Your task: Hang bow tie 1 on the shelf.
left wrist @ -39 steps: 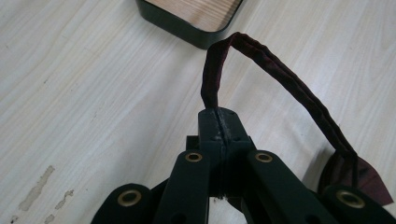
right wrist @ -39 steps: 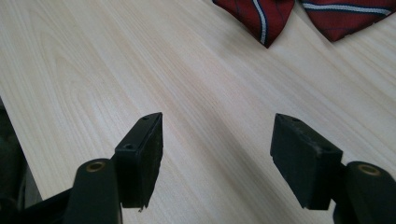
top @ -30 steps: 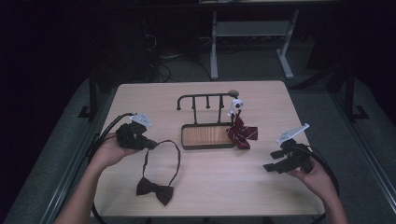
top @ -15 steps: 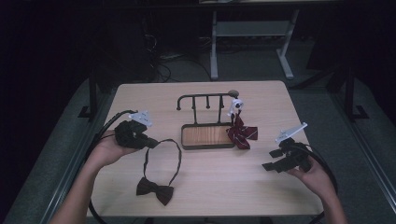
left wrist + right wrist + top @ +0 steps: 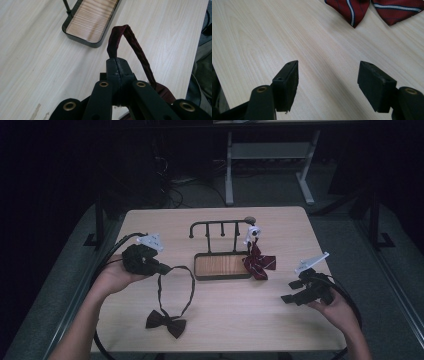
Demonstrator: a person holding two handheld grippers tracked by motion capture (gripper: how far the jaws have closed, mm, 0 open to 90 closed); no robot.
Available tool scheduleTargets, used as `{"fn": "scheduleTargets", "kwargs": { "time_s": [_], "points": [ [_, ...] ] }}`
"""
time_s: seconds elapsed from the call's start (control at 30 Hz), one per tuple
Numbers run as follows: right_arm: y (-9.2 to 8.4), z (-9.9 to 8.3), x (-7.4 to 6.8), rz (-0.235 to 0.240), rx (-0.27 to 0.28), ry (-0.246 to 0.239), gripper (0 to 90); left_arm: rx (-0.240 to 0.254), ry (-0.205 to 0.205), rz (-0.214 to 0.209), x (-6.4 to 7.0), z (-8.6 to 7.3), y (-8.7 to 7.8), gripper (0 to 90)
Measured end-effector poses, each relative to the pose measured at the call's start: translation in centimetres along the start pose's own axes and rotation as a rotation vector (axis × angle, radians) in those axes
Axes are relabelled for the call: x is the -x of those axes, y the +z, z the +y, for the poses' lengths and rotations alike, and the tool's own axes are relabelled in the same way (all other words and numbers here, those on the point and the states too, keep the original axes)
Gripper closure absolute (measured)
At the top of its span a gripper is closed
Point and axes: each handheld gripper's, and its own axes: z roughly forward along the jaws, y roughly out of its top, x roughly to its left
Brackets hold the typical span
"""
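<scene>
my right gripper [image 5: 328,82] has its two black jaws standing wide apart with nothing between them, only the pale wooden tabletop [image 5: 274,37] beneath. at the top edge, well ahead of the jaws, lies a dark red bow tie with white and blue stripes [image 5: 372,10].

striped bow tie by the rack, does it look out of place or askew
Somewhat. The striped bow tie hangs from the right end of the rack but slumps over the tray edge onto the table, its wings crooked. The dark bow tie lies flat, its strap pinched in the left tool.
</scene>
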Motion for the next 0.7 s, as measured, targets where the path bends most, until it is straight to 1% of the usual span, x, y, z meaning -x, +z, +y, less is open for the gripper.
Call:
{"fn": "scheduleTargets", "kwargs": {
  "time_s": [0.27, 0.33, 0.47, 0.5, 0.7],
  "points": [
    [-0.2, -0.1, 0.0, -0.006, 0.003, -0.003, 33.2, -0.003, 0.009, 0.003, 0.0, 0.7, -0.6, 90.0],
    [-0.2, -0.1, 0.0, -0.006, 0.003, -0.001, 33.2, 0.005, 0.010, -0.003, 0.0, 0.8, -0.7, 90.0],
    [-0.2, -0.1, -0.1, -0.009, 0.005, -0.003, 33.2, 0.011, 0.013, -0.002, 0.1, 1.2, -1.0, 90.0],
    [-0.3, -0.1, -0.1, -0.009, 0.006, -0.003, 33.2, 0.005, 0.017, -0.001, 0.1, 1.3, -1.1, 90.0],
    [-0.3, -0.1, -0.1, -0.008, 0.005, -0.005, 33.2, 0.008, 0.020, 0.000, 0.0, 2.0, -1.4, 90.0]
  ]
}}
